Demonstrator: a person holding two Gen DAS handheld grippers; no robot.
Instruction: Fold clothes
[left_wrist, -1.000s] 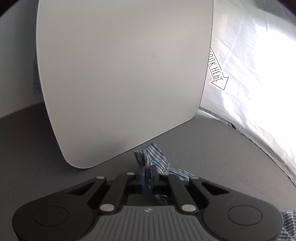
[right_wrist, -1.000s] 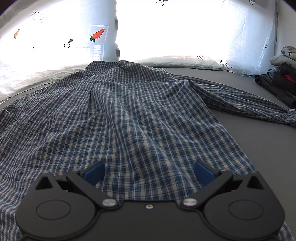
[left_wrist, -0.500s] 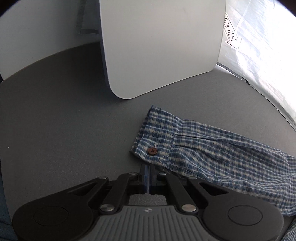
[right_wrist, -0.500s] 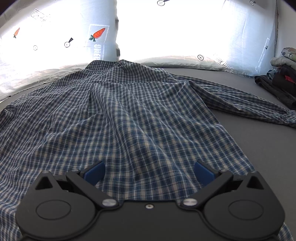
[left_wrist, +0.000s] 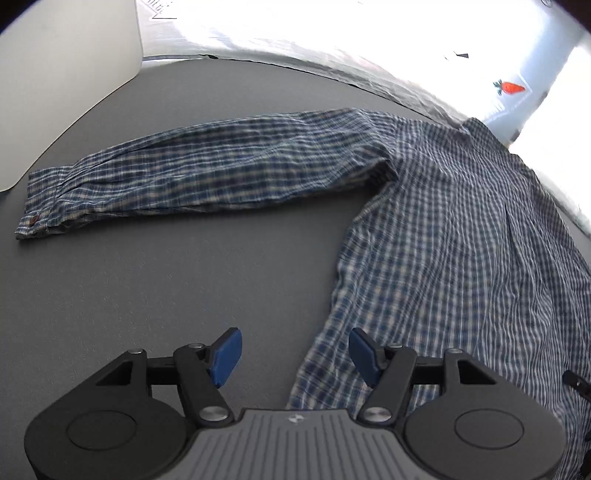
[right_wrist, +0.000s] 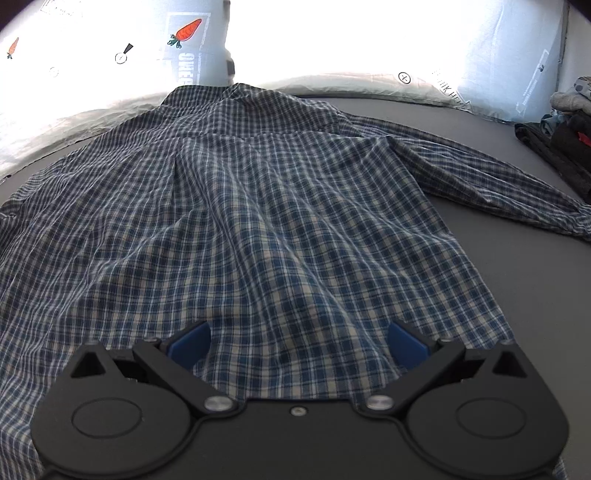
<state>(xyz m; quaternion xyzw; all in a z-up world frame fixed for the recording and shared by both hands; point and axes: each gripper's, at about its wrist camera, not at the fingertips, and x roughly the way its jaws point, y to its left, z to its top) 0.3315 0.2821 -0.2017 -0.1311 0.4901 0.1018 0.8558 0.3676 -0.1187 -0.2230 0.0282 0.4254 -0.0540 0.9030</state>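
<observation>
A blue and white plaid shirt (right_wrist: 258, 206) lies spread back-up on the grey table (left_wrist: 110, 288). Its left sleeve (left_wrist: 207, 173) stretches out flat, the cuff (left_wrist: 35, 218) at the far left. Its right sleeve (right_wrist: 480, 173) lies out to the right. My left gripper (left_wrist: 295, 356) is open and empty, low over the shirt's left side edge near the hem. My right gripper (right_wrist: 297, 343) is open and empty, just above the shirt's lower back.
A white board (left_wrist: 55, 74) stands at the table's far left. A pile of folded clothes (right_wrist: 569, 133) sits at the far right. White printed sheeting with carrot marks (right_wrist: 184, 31) hangs behind the table.
My left gripper has let go of the sleeve cuff, opened, and swung right to the shirt's side edge. The sleeve now lies flat. The right gripper has not moved.
</observation>
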